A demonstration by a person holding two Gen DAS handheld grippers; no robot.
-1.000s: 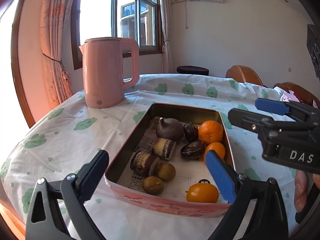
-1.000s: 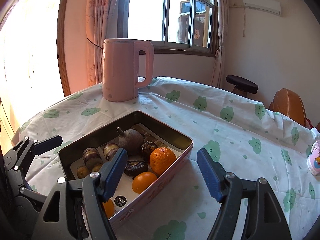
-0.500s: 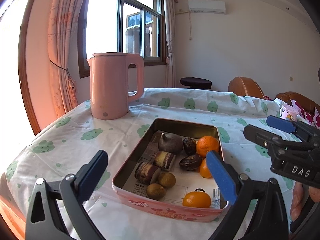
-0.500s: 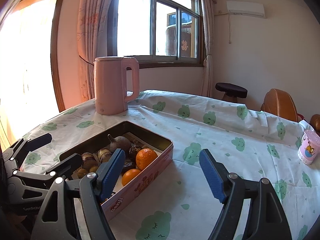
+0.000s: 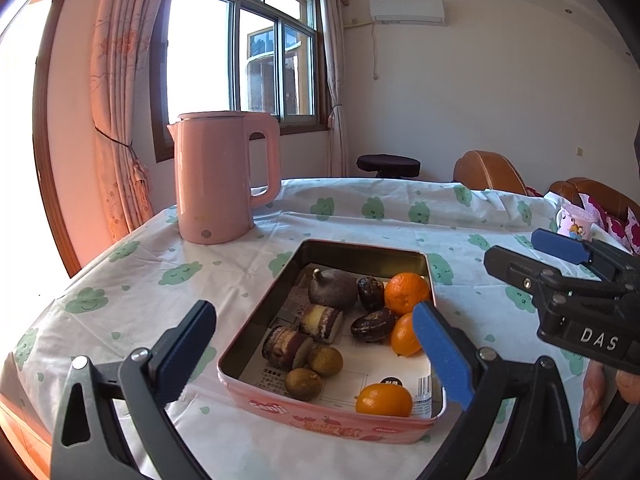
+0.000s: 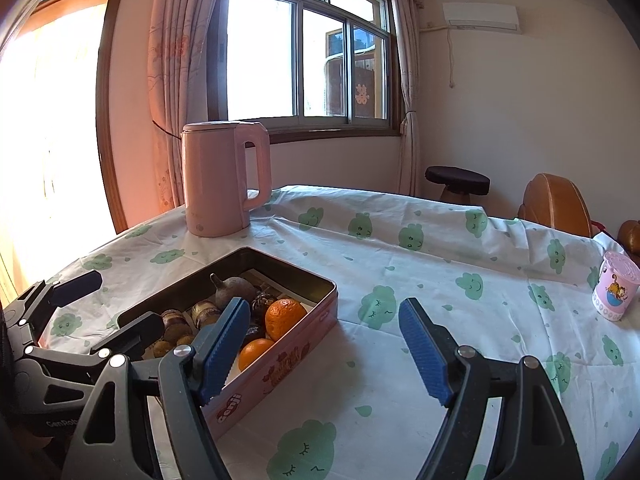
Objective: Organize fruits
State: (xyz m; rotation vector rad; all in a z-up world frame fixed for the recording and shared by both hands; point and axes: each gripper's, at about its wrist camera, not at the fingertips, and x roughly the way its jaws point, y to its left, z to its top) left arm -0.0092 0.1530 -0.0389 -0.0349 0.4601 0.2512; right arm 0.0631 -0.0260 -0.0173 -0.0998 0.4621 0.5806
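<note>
1. Both grippers are held released above the tablecloth: the left gripper (image 5: 314,342) over the tin's near end, the right gripper (image 6: 324,338) just beside the tin's right side, nothing between either pair of jaws.
2. One pink tin (image 5: 320,416) is seen near the tabletop's near edge.
3. Inside are counted three oranges (image 5: 407,293), two small brown-green fruits (image 5: 325,361), two dark wrinkled fruits (image 5: 373,324), two cut cane-like pieces (image 5: 321,319) and one dark root-like bulb (image 5: 333,288).
4. One pink kettle (image 5: 216,180) stands towards the far left edge; one pink cup (image 6: 614,290) sits at the right edge.
</note>
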